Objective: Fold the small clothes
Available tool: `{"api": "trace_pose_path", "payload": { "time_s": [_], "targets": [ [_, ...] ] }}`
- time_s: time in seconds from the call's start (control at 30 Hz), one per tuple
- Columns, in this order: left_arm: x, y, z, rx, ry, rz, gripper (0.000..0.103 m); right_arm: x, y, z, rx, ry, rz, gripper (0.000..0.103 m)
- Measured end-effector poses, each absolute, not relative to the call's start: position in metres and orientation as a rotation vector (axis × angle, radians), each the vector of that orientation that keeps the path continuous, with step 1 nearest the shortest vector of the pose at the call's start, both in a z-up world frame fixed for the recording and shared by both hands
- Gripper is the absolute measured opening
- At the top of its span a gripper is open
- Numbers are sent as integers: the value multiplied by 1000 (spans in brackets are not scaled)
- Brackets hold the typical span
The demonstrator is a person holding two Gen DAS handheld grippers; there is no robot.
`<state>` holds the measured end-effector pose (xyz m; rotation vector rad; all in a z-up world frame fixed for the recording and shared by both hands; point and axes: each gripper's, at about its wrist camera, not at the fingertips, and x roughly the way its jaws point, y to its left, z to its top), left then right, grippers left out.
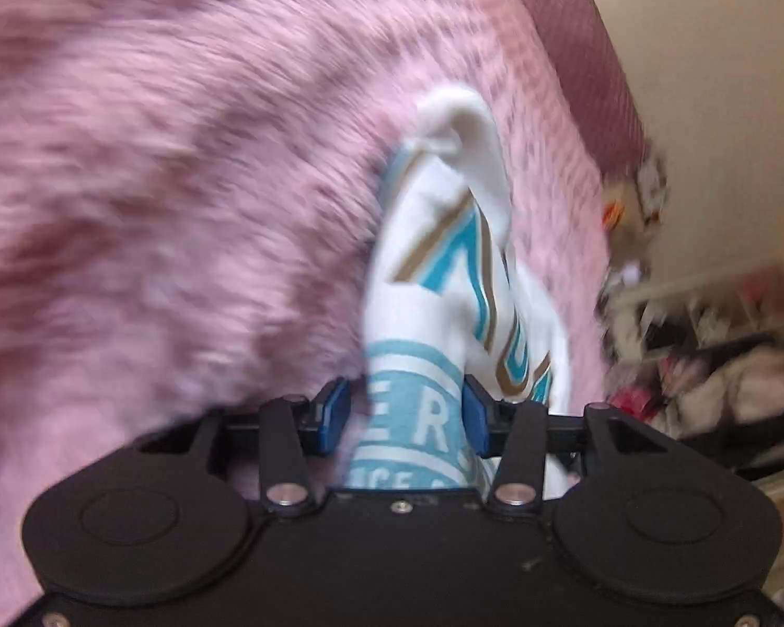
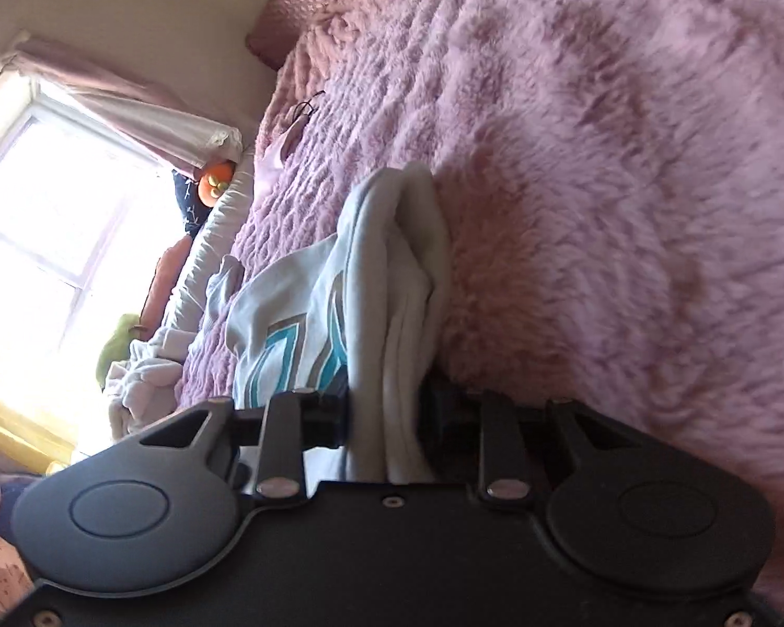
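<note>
In the left wrist view, the left gripper (image 1: 406, 415) pinches a white shirt (image 1: 447, 256) with teal and gold print; its blue fingers (image 1: 333, 410) press the cloth from both sides. The shirt hangs bunched against a fluffy pink blanket (image 1: 183, 183). Blurred clutter (image 1: 705, 366) lies at the right.

In the right wrist view, the right gripper (image 2: 387, 420) clamps folded layers of the same shirt (image 2: 392, 271), which rests on the blanket (image 2: 627, 183). A bright window (image 2: 52, 209) with a pink curtain (image 2: 130, 104) stands at the left, and crumpled pale clothes (image 2: 141, 371) lie near it.
</note>
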<state>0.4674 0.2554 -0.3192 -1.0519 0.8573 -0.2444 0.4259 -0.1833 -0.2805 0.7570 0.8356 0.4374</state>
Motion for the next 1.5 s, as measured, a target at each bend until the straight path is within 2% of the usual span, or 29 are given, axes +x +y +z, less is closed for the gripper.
{"api": "trace_pose_path", "payload": {
  "time_s": [0.1,0.2,0.33,0.43,0.6,0.73,0.77,0.8,0.9,0.97,1.0,1.17,1.3,1.37,1.43,1.5],
  "targets": [
    [449,258,-287,-901,831,-190,47,418,-188,-255,636,826,413,36],
    [420,235,-249,-672,759,-209,52,396,-178,-215,458,720,399,36],
    [379,178,-215,-507,662,-305,60,357,-149,-181,290,626,521,36],
    [368,133,-219,-447,663,-346,66,342,-130,-183,217,656,564,36],
    [377,114,-264,-370,762,-265,65,341,-132,-225,153,777,422,33],
    [383,113,-260,-376,795,-214,66,336,-133,-230,154,793,402,34],
    [382,110,-252,-381,796,-192,67,330,-129,-224,148,794,392,35],
    [378,110,-242,-376,784,-166,69,326,-127,-216,144,792,383,41],
    [352,115,-207,-324,736,-86,83,303,-122,-188,105,754,340,54],
    [327,109,-182,-265,723,-36,98,287,-118,-170,63,759,316,63],
    [312,106,-170,-237,721,-4,102,277,-115,-163,41,771,308,63],
    [250,90,-125,-212,742,59,103,216,-106,-127,-53,767,238,75],
    [210,81,-104,-236,801,83,103,174,-102,-104,-87,774,191,78],
    [197,76,-103,-230,810,107,103,157,-100,-94,-92,778,170,80],
    [189,75,-104,-230,812,117,103,145,-100,-87,-93,780,155,89],
    [181,74,-104,-236,823,114,103,136,-99,-82,-103,768,141,90]
  ]
}}
